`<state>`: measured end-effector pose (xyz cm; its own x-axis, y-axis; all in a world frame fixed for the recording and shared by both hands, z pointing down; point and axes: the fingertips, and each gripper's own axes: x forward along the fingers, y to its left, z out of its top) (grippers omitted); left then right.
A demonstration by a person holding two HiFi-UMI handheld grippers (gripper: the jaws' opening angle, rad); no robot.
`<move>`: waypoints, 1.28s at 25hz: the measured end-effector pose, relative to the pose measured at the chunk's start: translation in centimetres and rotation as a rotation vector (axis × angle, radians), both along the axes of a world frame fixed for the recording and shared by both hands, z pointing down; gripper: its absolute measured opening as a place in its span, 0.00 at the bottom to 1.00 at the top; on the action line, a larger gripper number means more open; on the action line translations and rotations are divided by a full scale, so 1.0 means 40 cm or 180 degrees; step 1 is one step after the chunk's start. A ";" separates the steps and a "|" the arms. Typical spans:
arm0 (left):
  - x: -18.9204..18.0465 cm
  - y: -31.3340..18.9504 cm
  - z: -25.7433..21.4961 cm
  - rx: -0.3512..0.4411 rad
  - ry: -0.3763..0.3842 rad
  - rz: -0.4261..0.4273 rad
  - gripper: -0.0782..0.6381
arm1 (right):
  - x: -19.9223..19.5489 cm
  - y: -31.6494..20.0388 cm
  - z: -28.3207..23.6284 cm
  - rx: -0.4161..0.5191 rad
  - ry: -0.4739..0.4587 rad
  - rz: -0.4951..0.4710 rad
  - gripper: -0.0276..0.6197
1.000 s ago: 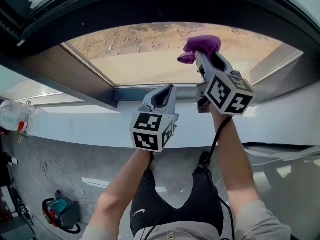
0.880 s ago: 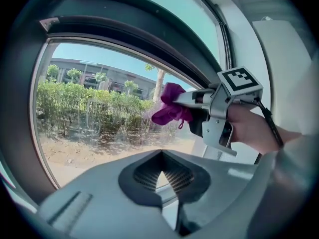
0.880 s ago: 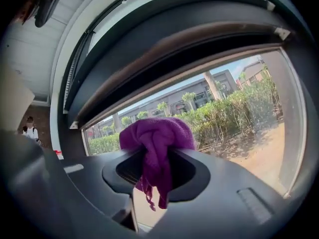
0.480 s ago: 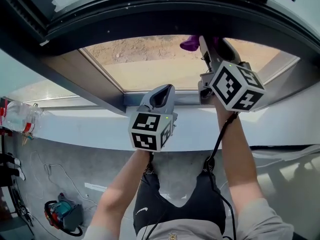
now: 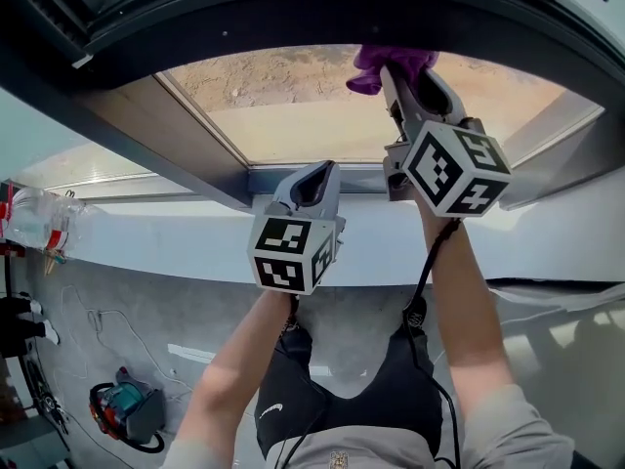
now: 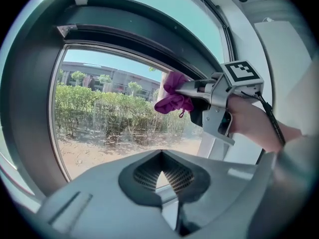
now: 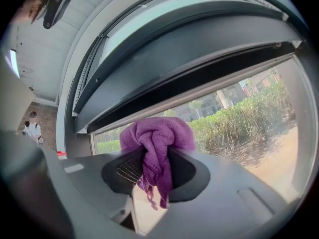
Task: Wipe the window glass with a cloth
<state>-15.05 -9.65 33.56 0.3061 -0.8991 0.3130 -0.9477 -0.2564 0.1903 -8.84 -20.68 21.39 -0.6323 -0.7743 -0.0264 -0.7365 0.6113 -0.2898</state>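
The window glass (image 5: 283, 115) is lying open across its middle and left, leaving sweeping room. The dark upper frame (image 5: 293, 22) is closing off the top, just above the cloth (image 5: 391, 63) in the right hand-held gripper (image 5: 398, 76). The slanting side frame (image 5: 166, 149) is bounding the left, and the left hand-held gripper (image 5: 314, 182) is hovering before the bottom edge.

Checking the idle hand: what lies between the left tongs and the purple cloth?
Nothing: the left gripper view shows only air before the window glass between left tongs and purple cloth.
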 end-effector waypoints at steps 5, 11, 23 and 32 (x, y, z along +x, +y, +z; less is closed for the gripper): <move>-0.024 -0.009 0.087 -0.0109 -0.0022 0.0004 0.11 | -0.014 -0.012 0.162 -0.0208 0.0170 0.0019 0.27; -0.033 -0.002 0.230 -0.0365 0.0002 -0.0007 0.11 | -0.010 -0.016 0.396 -0.0552 0.0371 0.0054 0.27; -0.076 -0.011 0.461 -0.0609 -0.0015 -0.0060 0.11 | -0.020 -0.020 0.918 -0.1252 0.0667 0.0083 0.27; -0.116 0.010 0.597 -0.0709 -0.0018 -0.0116 0.11 | -0.060 -0.015 1.181 -0.1730 0.0740 0.0063 0.27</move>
<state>-19.70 -9.26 57.44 0.2724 -0.8181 0.5066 -0.9567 -0.1742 0.2331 -11.25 -21.28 68.64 -0.5593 -0.6497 0.5149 -0.8279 0.4058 -0.3872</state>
